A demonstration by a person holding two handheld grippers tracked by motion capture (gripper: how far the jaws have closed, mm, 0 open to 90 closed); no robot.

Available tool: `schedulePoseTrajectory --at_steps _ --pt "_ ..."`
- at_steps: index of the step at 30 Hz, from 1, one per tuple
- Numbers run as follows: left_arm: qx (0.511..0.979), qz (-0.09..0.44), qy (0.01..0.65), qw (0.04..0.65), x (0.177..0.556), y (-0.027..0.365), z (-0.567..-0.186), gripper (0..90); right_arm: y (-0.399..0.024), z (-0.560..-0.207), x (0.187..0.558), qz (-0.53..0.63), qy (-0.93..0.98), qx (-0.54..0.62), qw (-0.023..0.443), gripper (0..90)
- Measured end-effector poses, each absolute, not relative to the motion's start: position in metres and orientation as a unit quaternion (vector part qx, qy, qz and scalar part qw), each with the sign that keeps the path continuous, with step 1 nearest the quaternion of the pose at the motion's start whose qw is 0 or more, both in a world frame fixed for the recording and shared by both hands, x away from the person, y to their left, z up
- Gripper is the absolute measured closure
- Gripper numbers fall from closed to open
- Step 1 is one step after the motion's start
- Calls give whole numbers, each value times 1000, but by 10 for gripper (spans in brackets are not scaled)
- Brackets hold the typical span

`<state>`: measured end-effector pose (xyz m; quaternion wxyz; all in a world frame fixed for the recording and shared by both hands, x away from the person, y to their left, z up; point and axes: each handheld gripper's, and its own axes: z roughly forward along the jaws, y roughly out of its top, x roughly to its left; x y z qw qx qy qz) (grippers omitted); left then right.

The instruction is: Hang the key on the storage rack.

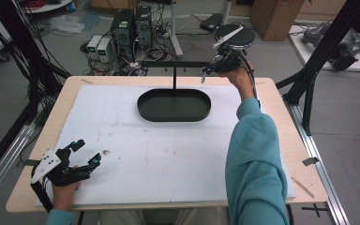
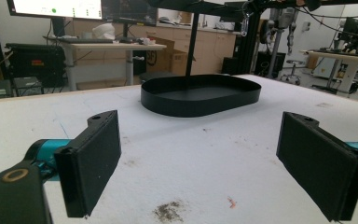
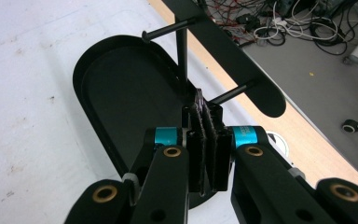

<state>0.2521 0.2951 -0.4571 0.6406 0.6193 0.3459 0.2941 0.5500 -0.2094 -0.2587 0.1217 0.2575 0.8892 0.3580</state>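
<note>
A black oval tray (image 1: 143,108) (image 2: 196,106) (image 3: 80,70) sits at the far middle of the white mat, with a thin post and a black crossbar (image 1: 173,63) (image 3: 242,60) carrying two pegs. My right gripper (image 1: 206,71) (image 3: 207,100) is raised at the bar's right end, jaws pressed together just short of the nearer peg (image 3: 233,93). A small silvery loop (image 1: 203,78) (image 2: 245,23) hangs at its tips, seemingly pinched there. My left gripper (image 1: 88,151) (image 2: 198,163) rests low at the near left of the mat, wide open with nothing between its pads.
The white mat (image 1: 159,154) covers most of the wooden table (image 1: 281,117); it has a few small stains. Black frame posts (image 1: 318,51) stand at the right, and computers and cables (image 1: 131,33) lie on the floor beyond the far edge.
</note>
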Motion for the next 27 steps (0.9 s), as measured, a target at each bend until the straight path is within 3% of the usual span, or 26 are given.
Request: schedulePoseTrajectory --at_steps 20,25,26,27 --pt "619 294 345 641 252 295 -457 141 -210 -262 555 359 879 271 157 874" --pt "619 293 347 641 253 296 -457 141 -210 -262 555 358 868 294 179 666" --pt "619 293 348 640 253 296 -457 141 -210 -262 555 358 868 294 179 666" --pt "621 293 347 639 253 296 -457 141 -211 -261 552 357 862 306 191 513"
